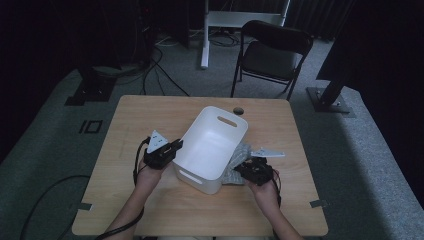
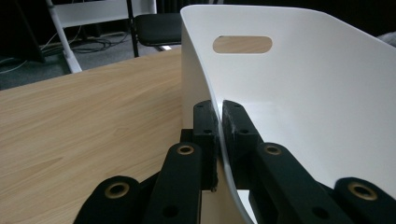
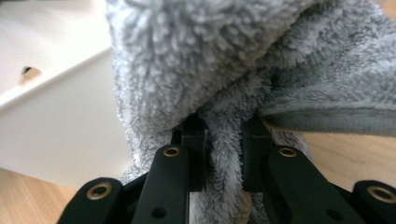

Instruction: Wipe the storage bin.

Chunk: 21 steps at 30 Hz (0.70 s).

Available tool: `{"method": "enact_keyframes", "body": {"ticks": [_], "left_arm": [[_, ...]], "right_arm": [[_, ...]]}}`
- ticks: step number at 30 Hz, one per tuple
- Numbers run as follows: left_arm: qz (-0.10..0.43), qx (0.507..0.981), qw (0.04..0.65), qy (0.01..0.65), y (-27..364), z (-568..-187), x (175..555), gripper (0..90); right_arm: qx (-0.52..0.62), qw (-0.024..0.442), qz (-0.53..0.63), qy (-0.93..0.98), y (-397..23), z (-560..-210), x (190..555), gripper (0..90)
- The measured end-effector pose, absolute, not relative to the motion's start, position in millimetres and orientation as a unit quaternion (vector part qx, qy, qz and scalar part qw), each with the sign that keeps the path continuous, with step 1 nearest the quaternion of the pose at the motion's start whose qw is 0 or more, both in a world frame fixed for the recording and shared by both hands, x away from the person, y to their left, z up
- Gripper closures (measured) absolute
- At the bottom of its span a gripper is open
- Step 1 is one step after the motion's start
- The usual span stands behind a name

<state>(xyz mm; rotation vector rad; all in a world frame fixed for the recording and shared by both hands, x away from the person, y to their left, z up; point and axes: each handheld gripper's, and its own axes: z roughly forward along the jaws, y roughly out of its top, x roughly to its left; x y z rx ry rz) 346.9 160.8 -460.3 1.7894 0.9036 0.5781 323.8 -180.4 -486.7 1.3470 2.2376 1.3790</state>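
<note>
A white plastic bin (image 1: 212, 145) with slot handles stands on the wooden table (image 1: 150, 115), tilted up on its left side. My left gripper (image 1: 170, 149) is shut on the bin's left rim (image 2: 205, 88), one jaw outside the wall and one inside. To the right of the bin lies a fluffy grey towel (image 1: 239, 162). My right gripper (image 1: 246, 169) is shut on a fold of the towel (image 3: 224, 135), which bunches over its jaws, with the bin's white wall (image 3: 56, 135) beside it.
A black folding chair (image 1: 272, 55) stands beyond the table's far edge, next to a white desk leg (image 1: 205, 35). Cables run over the grey floor at the left. A round hole (image 1: 238, 110) sits in the tabletop behind the bin.
</note>
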Motion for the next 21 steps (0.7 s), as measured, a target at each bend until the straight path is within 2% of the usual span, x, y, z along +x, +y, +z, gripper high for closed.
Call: {"method": "enact_keyframes", "body": {"ticks": [15,21], "left_arm": [[0.242,0.738,0.502,0.380,160,-460,348,84.6],[0.247,0.732,0.498,0.393,159,-460,348,85.0]], "right_arm": [[0.496,0.078,0.412,0.760,-181,-532,347,76.2],[0.490,0.078,0.417,0.762,-184,-522,344,76.2]]}}
